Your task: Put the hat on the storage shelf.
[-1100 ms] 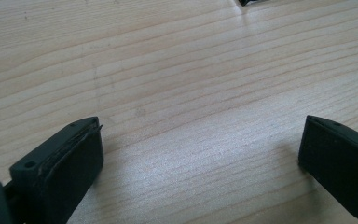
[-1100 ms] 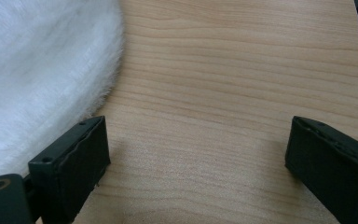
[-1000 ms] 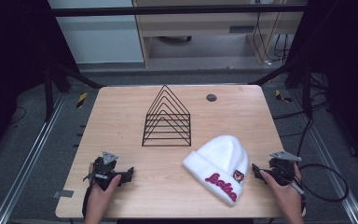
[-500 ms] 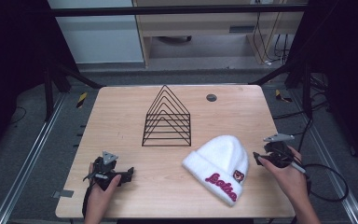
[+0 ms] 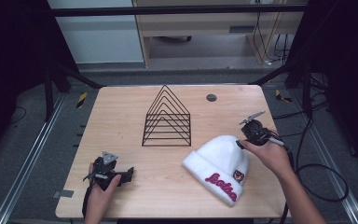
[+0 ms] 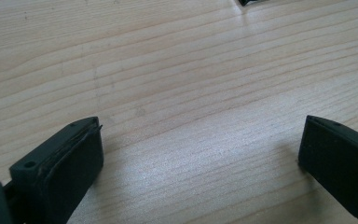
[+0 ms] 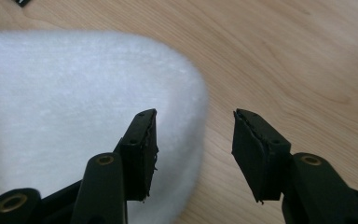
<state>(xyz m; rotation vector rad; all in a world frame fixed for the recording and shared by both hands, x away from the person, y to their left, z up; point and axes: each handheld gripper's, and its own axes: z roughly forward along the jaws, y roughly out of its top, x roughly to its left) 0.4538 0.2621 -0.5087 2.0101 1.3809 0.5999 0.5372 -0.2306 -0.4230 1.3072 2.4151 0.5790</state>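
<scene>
Lettering in red on the white beanie (image 5: 220,167) shows from the high view; the right gripper view gives plain fleece. Right gripper (image 7: 193,149) hangs over the beanie's edge, fingers (image 7: 142,149) half-spread, just been closing, pinching nothing. Left gripper (image 6: 200,154), well apart from the beanie on the desk (image 5: 130,121), fingers wide.

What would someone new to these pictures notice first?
Likely the white knit hat with red lettering, lying on the wooden table at its near right. Behind it, mid-table, stands a black wire rack shaped like stacked triangles. The right hand-held gripper hovers at the hat's rounded end, jaws apart and just closing, gripping nothing.
</scene>
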